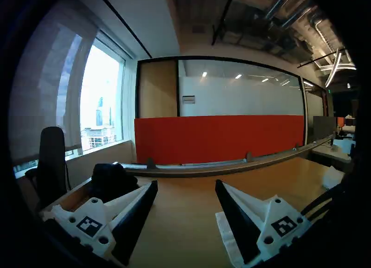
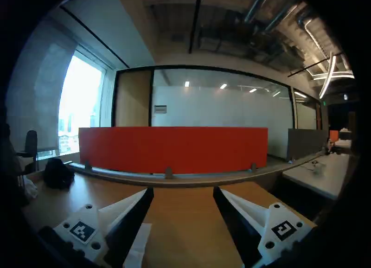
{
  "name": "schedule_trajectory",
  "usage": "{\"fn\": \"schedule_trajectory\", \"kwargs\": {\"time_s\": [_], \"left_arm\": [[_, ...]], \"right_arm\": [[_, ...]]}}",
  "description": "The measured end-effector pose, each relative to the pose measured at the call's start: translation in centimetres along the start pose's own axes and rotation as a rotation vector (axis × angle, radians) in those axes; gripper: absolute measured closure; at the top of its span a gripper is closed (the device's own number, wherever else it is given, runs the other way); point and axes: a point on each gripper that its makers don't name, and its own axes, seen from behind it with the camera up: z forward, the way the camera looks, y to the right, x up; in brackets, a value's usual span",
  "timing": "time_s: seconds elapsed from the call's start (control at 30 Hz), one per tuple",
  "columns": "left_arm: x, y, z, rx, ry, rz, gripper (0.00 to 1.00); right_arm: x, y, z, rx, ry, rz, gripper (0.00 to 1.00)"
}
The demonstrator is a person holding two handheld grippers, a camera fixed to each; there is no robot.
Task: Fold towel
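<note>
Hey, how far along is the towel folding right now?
Barely started, it seems. Done: no fold is visible. In hand: nothing; the left gripper and right gripper are both open above the wooden desk. To do: the white towel, its edge lying below the fingers, needs gripping and folding.

Left tongs: both fingers spread wide apart, held level, tips pointing toward the far side. Right tongs: fingers likewise spread wide, level.
</note>
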Motion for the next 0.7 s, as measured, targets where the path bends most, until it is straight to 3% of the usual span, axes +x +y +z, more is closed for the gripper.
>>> {"fn": "schedule_trajectory", "kwargs": {"time_s": [0.27, 0.47, 0.7], "left_arm": [[1.4, 1.3, -0.2, -0.022, -0.016, -0.001, 0.08], [1.8, 2.4, -0.2, -0.059, -0.046, 0.028, 0.08], [1.7, 3.4, -0.4, -0.118, -0.098, 0.068, 0.08]], "right_arm": [[3.2, -0.2, -0.7, 0.006, 0.000, 0.004, 0.00], [3.8, -0.4, -0.8, 0.030, -0.027, -0.020, 0.00], [3.3, -2.3, -1.2, 0.114, -0.101, -0.060, 0.00]]}}
